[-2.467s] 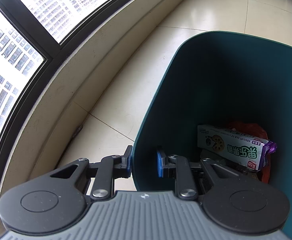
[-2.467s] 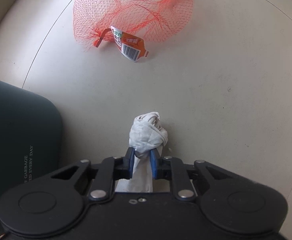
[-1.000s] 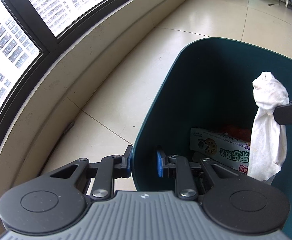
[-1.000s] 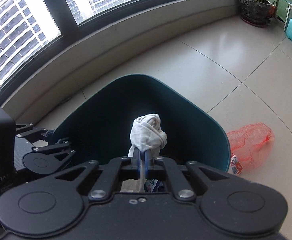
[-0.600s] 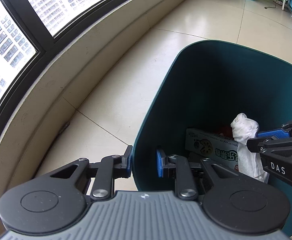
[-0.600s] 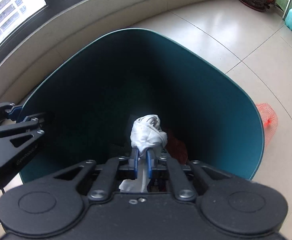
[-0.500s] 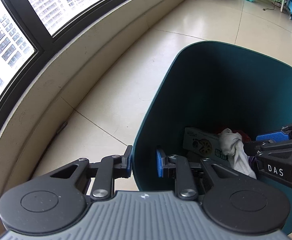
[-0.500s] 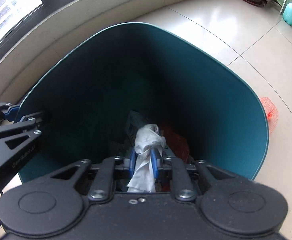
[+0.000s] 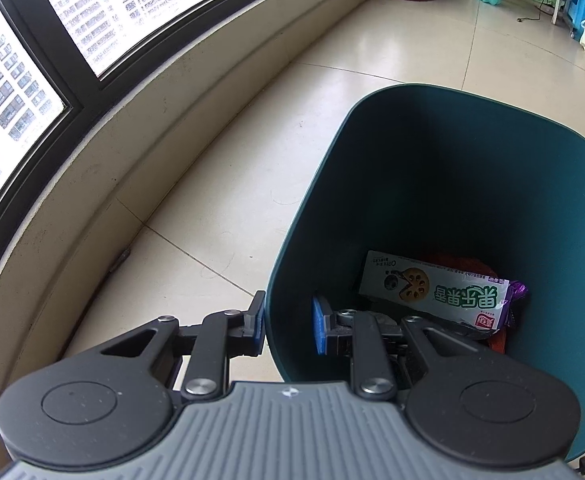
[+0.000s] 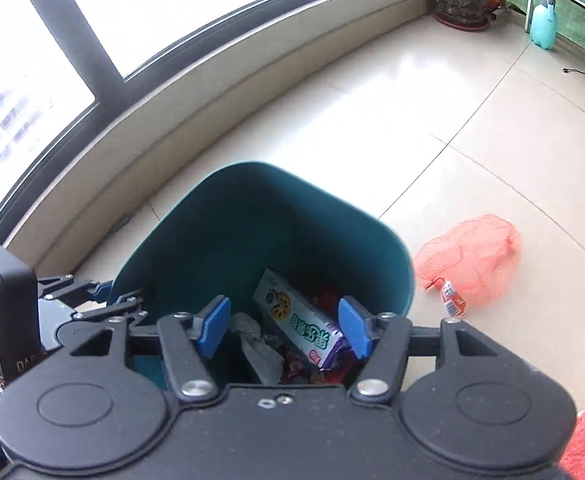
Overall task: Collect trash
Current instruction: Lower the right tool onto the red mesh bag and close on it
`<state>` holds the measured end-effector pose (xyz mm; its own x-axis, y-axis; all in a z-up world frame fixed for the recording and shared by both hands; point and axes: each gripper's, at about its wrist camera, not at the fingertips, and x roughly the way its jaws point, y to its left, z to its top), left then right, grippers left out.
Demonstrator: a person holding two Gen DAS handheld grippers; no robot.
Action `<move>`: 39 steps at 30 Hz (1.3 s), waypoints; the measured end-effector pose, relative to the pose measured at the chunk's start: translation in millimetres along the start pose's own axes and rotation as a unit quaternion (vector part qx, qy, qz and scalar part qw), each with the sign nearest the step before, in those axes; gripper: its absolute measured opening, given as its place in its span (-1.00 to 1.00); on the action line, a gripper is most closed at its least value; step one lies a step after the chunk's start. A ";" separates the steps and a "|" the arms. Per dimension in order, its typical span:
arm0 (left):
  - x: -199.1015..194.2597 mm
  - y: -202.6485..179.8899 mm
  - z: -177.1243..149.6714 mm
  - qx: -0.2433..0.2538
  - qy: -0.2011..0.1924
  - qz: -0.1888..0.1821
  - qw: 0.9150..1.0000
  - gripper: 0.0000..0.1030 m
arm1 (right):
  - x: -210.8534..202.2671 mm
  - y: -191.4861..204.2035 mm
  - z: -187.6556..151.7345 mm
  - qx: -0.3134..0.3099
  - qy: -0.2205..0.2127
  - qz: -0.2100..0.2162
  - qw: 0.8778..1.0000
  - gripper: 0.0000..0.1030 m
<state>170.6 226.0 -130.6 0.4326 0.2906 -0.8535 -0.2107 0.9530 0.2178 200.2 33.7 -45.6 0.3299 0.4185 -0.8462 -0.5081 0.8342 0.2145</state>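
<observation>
Jaws of the right gripper (image 10: 284, 326) are opening with nothing between them, above the teal bin (image 10: 228, 208). Inside it lies the crumpled white tissue (image 10: 258, 346), left of a white-and-green snack box (image 10: 300, 320). Clamped on the bin's near-left rim, the left gripper (image 9: 288, 326) holds it.

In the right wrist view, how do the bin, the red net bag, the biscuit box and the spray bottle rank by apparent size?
1. bin
2. red net bag
3. biscuit box
4. spray bottle, though it stands far from the camera, so its real size is unsure.
</observation>
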 end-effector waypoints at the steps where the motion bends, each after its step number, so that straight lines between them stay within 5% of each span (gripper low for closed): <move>1: 0.1 -1.0 0.5 0.000 0.001 0.002 1.000 -0.56 | 0.4 -10.9 7.2 0.006 -0.005 -0.006 1.000 0.20; 11: 2.8 -17.6 2.7 0.014 0.006 0.046 0.999 -0.56 | 34.0 -114.6 32.3 0.066 -0.016 -0.052 0.996 0.45; 24: 9.6 -26.0 9.8 0.015 0.021 0.079 0.997 -0.56 | 165.2 -228.0 28.5 0.128 0.044 -0.109 0.985 0.64; 31: 10.6 -26.6 10.9 0.017 0.025 0.081 0.996 -0.56 | 250.0 -231.6 25.5 0.151 0.074 -0.099 0.981 0.64; 39: 12.2 -28.1 15.3 0.014 0.033 0.084 0.996 -0.56 | 288.2 -214.4 43.5 0.160 0.057 -0.102 0.980 0.64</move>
<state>195.2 204.1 -139.9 0.3349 0.4407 -0.8328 -0.2500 0.8938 0.3724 438.8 -8.9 -314.3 0.2985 0.2028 -0.9326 -0.1587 0.9741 0.1610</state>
